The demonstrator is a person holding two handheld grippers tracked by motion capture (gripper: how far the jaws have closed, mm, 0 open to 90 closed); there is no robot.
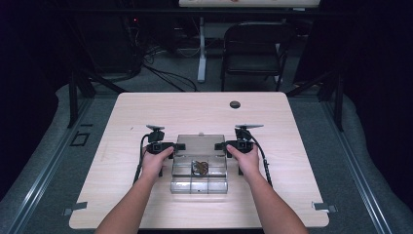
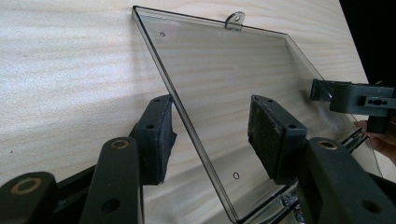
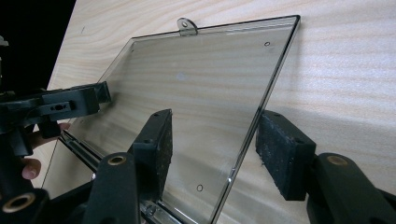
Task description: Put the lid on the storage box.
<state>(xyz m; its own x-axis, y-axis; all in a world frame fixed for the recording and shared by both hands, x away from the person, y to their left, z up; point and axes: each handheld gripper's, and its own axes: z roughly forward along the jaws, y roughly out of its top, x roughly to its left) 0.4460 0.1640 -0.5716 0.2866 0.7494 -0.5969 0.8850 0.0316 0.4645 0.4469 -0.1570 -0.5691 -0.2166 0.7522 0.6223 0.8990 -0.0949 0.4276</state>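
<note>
Pale matt wood-grain table (image 1: 146, 112), clear glossy smooth plastic lid (image 2: 224, 84) of a transparent plastic box (image 1: 199, 185), matt black plastic gripper jaws with rough, grainy black pads (image 3: 275, 149), brass-coloured metal pivot bushings

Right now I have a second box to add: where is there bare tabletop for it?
Bare table lies left of the left gripper, right of the right gripper, and beyond the open lid. The middle, around the clear box, is crowded.
</note>
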